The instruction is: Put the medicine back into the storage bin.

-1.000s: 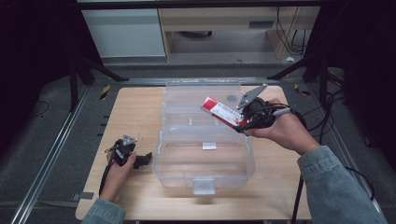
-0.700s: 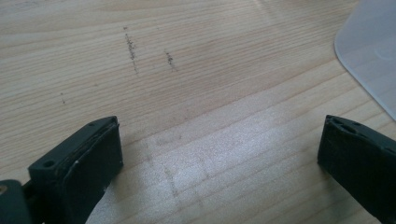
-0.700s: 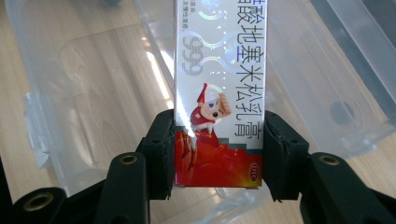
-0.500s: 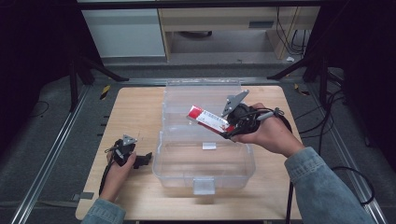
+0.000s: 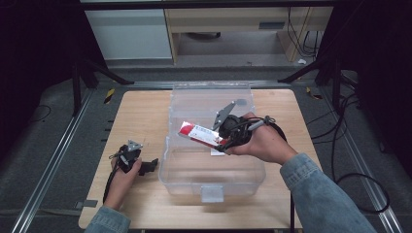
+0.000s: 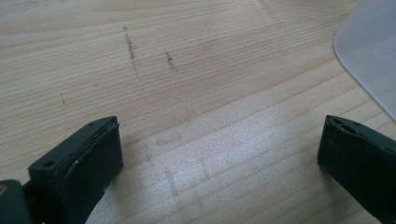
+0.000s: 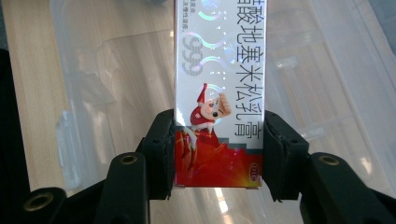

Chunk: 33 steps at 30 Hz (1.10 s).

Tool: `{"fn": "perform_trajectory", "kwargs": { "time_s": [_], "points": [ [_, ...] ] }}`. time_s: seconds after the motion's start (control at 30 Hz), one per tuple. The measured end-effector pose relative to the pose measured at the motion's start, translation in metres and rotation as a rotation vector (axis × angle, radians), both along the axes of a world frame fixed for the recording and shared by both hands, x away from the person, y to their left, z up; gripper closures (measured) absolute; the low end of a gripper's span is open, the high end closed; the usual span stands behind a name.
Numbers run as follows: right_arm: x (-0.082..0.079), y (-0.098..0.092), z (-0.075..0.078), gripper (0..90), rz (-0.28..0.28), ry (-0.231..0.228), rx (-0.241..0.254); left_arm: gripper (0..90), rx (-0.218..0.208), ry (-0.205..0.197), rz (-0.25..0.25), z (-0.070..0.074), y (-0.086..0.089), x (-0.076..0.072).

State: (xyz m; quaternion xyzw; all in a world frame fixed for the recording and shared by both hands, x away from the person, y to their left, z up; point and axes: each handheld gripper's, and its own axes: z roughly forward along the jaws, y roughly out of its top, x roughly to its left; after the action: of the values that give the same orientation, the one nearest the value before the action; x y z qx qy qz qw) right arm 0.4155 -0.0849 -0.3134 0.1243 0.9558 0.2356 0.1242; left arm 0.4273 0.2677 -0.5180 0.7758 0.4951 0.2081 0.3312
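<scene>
Your right tongs [image 5: 217, 141] hold a red and white carton [image 5: 197, 134] over the middle of the clear plastic bin [image 5: 212, 182], which sits open at the centre of the frame on the bench [image 5: 141, 116]. In the right gripper view the two black pads press on the long side faces of the carton [image 7: 218, 102], close to its red lower end, and most of its length sticks out past them toward the top of the frame. In the high view it points toward the left of the frame, slightly tilted.

It looks like a light cardboard package, probably a tube of cream inside, so weight should be no trouble. The walls are thin and will dent if you squeeze harder, and the printed surface has a glossy sheen, so it may slide between the pads if you swing it fast. Your hold sits near one end; that leaves a long free end that can lever downward. A hold nearer the middle would be steadier, but for a short lowering into the bin the present one should do.

Your left tongs [image 5: 148, 165] rest at the lower left of the frame, just beside the bin's left wall. They stand wide apart with nothing but bare wood between them [image 6: 219, 154].
</scene>
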Motion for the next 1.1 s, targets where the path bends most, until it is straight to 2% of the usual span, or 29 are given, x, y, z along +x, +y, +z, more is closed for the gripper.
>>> {"fn": "perform_trajectory", "kwargs": {
  "time_s": [0.33, 0.47, 0.83, 1.1],
  "points": [
    [-0.004, 0.017, -0.007, 51.6, 0.052, 0.000, -0.011, 0.0, 0.000, -0.001, -0.004, 0.000, 0.000, 0.000],
    [-0.007, 0.023, -0.011, 51.6, 0.080, 0.014, -0.016, 0.0, 0.000, -0.001, -0.003, 0.000, 0.000, 0.000],
    [-0.006, 0.039, -0.036, 51.6, 0.137, 0.058, -0.079, 0.0, -0.003, -0.001, -0.003, 0.000, 0.000, 0.000],
    [-0.004, 0.048, -0.057, 51.6, 0.182, 0.088, -0.107, 0.0, -0.003, -0.001, -0.011, 0.000, 0.000, 0.001]
  ]
}}
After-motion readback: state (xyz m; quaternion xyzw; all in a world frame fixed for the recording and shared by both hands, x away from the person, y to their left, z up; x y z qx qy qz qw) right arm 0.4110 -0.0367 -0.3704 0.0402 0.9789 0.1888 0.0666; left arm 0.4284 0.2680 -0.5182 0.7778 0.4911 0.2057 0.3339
